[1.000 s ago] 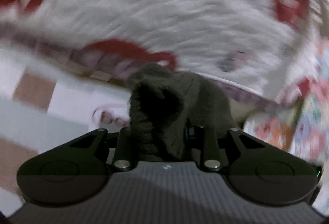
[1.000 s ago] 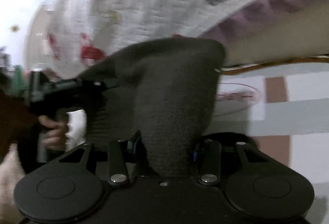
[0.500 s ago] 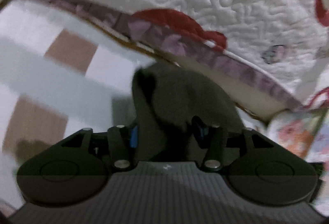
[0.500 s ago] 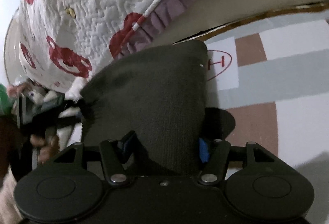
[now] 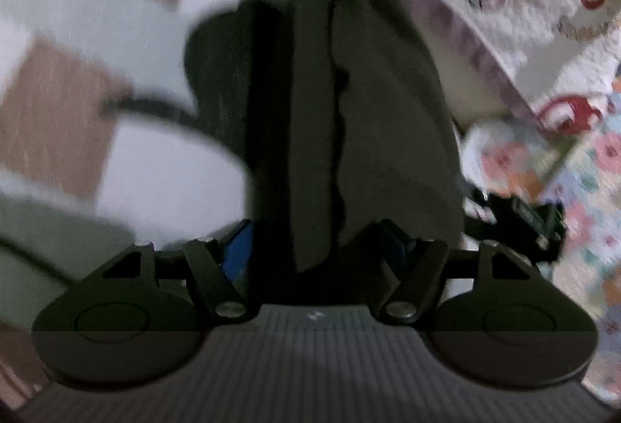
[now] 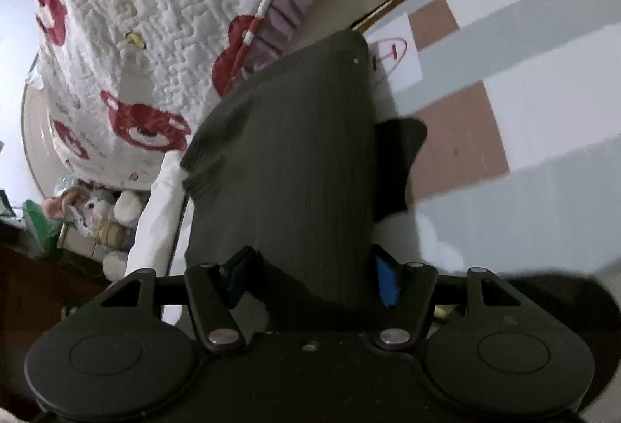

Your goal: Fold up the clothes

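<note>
The dark grey knit garment (image 5: 372,104) runs up the middle of both wrist views, hanging from between my fingers over the checked floor mat (image 6: 504,85), with the quilted bedspread (image 6: 163,34) along the upper left of the right view and the upper right of the left view. The step in hand, as I judge it, is laying this piece down and letting go, so doing it well means lowering both ends together, keeping the cloth flat and its edges lined up, and drawing back only once the fabric has slid clear of the pads, so nothing drags and spoils the fold. My left gripper (image 5: 322,252) is opening: its blue pads stand apart at the lower middle of the frame, and the two layers of cloth hang loose between them, no longer pinched as far as I can see, though the frame is blurred. My right gripper (image 6: 310,275) is opening too: the ribbed cloth still fills the gap between its pads and brushes the right one, but the left pad stands clear of it, so I read that grip as released rather than clenched.
</note>
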A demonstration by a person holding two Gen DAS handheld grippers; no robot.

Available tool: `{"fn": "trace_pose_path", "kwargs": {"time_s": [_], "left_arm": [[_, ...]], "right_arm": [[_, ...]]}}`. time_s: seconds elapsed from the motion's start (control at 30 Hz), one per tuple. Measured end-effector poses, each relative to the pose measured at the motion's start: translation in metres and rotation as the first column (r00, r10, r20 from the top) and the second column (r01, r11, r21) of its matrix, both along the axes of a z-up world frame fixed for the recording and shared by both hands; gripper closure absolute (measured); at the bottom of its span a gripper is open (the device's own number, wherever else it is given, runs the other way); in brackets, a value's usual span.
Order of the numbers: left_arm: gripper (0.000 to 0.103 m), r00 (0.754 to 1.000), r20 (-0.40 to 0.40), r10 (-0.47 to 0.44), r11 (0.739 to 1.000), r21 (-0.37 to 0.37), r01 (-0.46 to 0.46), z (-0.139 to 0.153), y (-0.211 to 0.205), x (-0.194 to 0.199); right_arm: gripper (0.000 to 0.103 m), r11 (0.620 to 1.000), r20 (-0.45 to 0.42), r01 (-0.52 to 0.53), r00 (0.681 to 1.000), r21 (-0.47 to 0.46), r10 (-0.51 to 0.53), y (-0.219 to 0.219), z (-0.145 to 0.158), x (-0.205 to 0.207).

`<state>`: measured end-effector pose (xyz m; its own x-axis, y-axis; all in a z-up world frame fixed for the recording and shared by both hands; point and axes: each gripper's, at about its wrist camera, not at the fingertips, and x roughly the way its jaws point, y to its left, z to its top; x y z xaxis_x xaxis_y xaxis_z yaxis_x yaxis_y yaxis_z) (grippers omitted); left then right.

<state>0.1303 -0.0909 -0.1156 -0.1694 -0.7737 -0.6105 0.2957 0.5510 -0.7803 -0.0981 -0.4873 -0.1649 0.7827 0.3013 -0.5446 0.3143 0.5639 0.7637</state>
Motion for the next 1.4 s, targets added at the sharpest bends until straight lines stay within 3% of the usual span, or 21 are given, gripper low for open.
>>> {"fn": "trace_pose_path", "kwargs": {"time_s": [0.13,0.2,0.23,0.37,0.5,0.53,0.6,0.67,0.7,0.77,0.8,0.83,0.87,0.9,1.0,1.1,1.17,1.27,1.4], "left_arm": [[0.034,0.996,-0.077,0.048,0.998,-0.043,-0.051,-0.012,0.016,-0.002],[0.034,0.998,-0.04,0.048,0.998,-0.044,-0.05,-0.012,0.011,-0.002],[0.033,0.999,-0.015,0.046,0.998,-0.044,-0.046,-0.011,0.008,-0.002],[0.023,0.998,0.05,0.04,0.999,-0.035,-0.038,-0.006,-0.011,-0.005],[0.022,0.994,0.061,0.088,0.996,-0.04,-0.086,-0.008,-0.024,-0.009],[0.026,0.993,0.055,0.101,0.995,-0.019,-0.1,-0.007,-0.027,-0.008],[0.065,0.991,0.049,0.124,0.992,0.025,-0.125,-0.004,-0.031,-0.007],[0.073,0.984,0.164,0.069,0.993,0.083,-0.083,0.01,-0.039,-0.015],[0.074,0.972,0.234,0.033,0.992,0.112,-0.06,0.019,-0.043,-0.021],[0.074,0.947,0.32,-0.013,0.988,0.149,-0.037,0.034,-0.052,-0.034],[0.074,0.958,0.287,0.012,0.99,0.13,-0.051,0.034,-0.052,-0.035],[0.074,0.972,0.232,0.041,0.991,0.115,-0.069,0.03,-0.049,-0.033],[0.073,0.982,0.179,0.068,0.991,0.103,-0.087,0.025,-0.047,-0.03],[0.072,0.985,0.153,0.078,0.99,0.108,-0.095,0.02,-0.046,-0.028],[0.062,0.992,0.069,0.108,0.988,0.102,-0.115,0.004,-0.038,-0.021],[0.057,0.993,0.024,0.116,0.99,0.076,-0.117,-0.007,-0.033,-0.018],[0.05,0.996,0.039,0.078,0.994,0.07,-0.08,-0.011,-0.038,-0.018],[0.039,0.996,0.066,0.052,0.995,0.078,-0.057,-0.011,-0.047,-0.02],[0.042,0.99,0.138,0.017,0.994,0.102,-0.031,-0.006,-0.057,-0.026]], "right_arm": [[0.032,0.997,-0.02,-0.082,0.996,0.004,0.082,0.002,-0.001,-0.007],[0.031,0.994,-0.026,-0.104,0.994,0.013,0.104,0.001,-0.003,-0.01],[0.026,0.993,-0.033,-0.118,0.992,0.003,0.118,0.004,-0.003,-0.006],[0.018,0.984,-0.062,-0.176,0.983,-0.039,0.173,0.014,-0.006,0.01],[0.018,0.993,-0.02,-0.106,0.994,-0.05,0.105,0.016,-0.01,0.024],[0.027,0.994,-0.026,-0.09,0.996,-0.055,0.088,0.017,-0.008,0.027],[0.041,0.983,-0.066,-0.108,0.993,-0.148,0.099,0.027,0.006,0.034],[0.055,0.958,-0.093,-0.13,0.99,-0.257,0.109,0.04,0.029,0.037],[0.056,0.939,-0.111,-0.143,0.987,-0.312,0.113,0.048,0.043,0.039],[0.058,0.822,-0.166,-0.223,0.973,-0.524,0.158,0.078,0.068,0.047],[0.058,0.742,-0.198,-0.261,0.965,-0.617,0.174,0.093,0.081,0.051],[0.059,0.628,-0.219,-0.303,0.953,-0.717,0.21,0.112,0.089,0.054],[0.058,0.538,-0.239,-0.337,0.939,-0.773,0.246,0.127,0.091,0.055],[0.058,0.553,-0.249,-0.347,0.937,-0.757,0.246,0.127,0.09,0.058],[0.056,0.698,-0.226,-0.295,0.955,-0.652,0.192,0.098,0.081,0.059],[0.053,0.803,-0.196,-0.25,0.966,-0.541,0.169,0.071,0.075,0.057],[0.051,0.844,-0.18,-0.238,0.969,-0.481,0.17,0.061,0.073,0.055],[0.049,0.877,-0.166,-0.23,0.971,-0.422,0.175,0.051,0.071,0.059],[0.049,0.888,-0.203,-0.217,0.969,-0.405,0.144,0.057,0.07,0.066]]}}
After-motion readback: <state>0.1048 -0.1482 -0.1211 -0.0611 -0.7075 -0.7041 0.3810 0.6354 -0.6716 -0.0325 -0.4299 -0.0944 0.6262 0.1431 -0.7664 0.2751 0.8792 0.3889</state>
